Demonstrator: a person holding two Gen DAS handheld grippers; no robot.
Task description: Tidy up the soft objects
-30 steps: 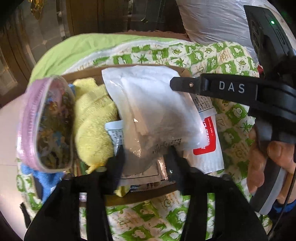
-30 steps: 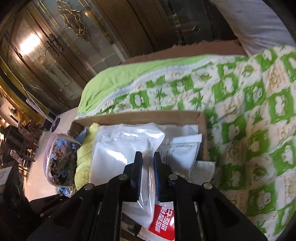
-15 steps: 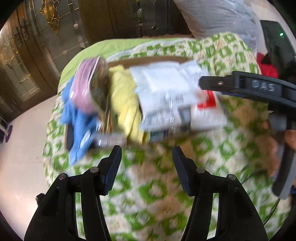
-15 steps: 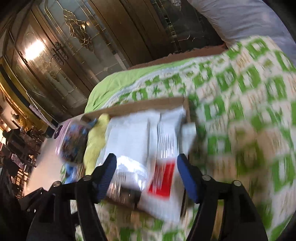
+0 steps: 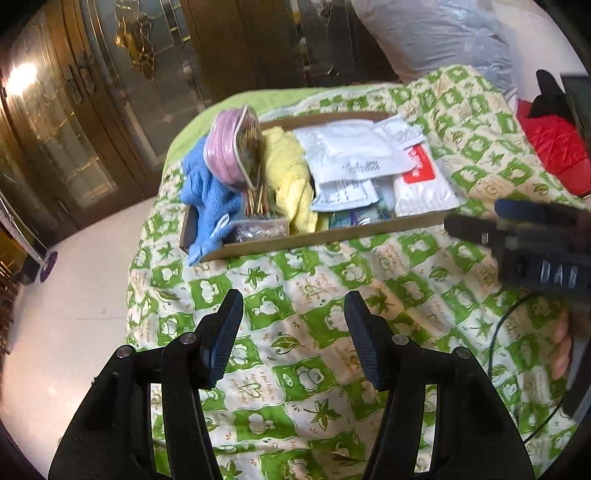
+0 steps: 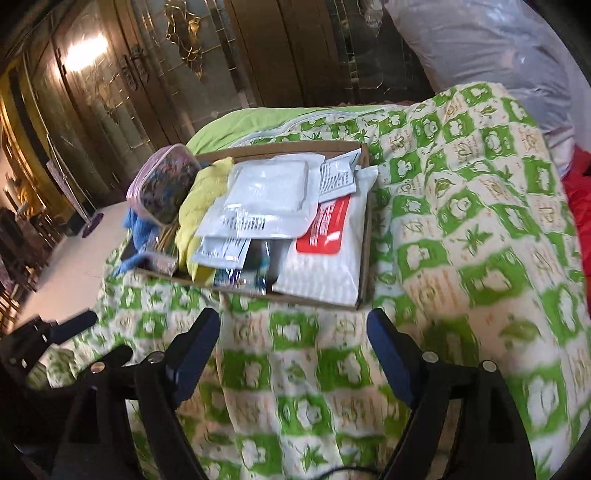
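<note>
A shallow cardboard tray (image 5: 332,233) (image 6: 364,221) lies on the green-and-white quilt. In it are a blue cloth (image 5: 210,195), a pink zip pouch (image 5: 231,147) (image 6: 162,188) standing on edge, a yellow towel (image 5: 288,173) (image 6: 201,206), clear plastic packets (image 5: 351,155) (image 6: 269,199) and a white pack with a red label (image 5: 421,184) (image 6: 325,236). My left gripper (image 5: 293,325) hangs open over bare quilt, well short of the tray, holding nothing. The jaws of my right gripper (image 6: 293,343) are opening, nothing between them, just in front of the tray's near edge.
The quilt (image 5: 332,350) covers a bed with pale floor (image 5: 74,295) to its left. Dark wooden glazed doors (image 6: 147,74) stand behind. A grey plastic-wrapped bundle (image 5: 443,33) and a red padded item (image 5: 550,144) lie at the far right. The other gripper, blurred (image 5: 535,251), crosses the left wrist view.
Both grippers pulled back from the tray toward the near side of the bed. The right gripper let go of the clear packet, which now lies in the tray, and spread wide.
</note>
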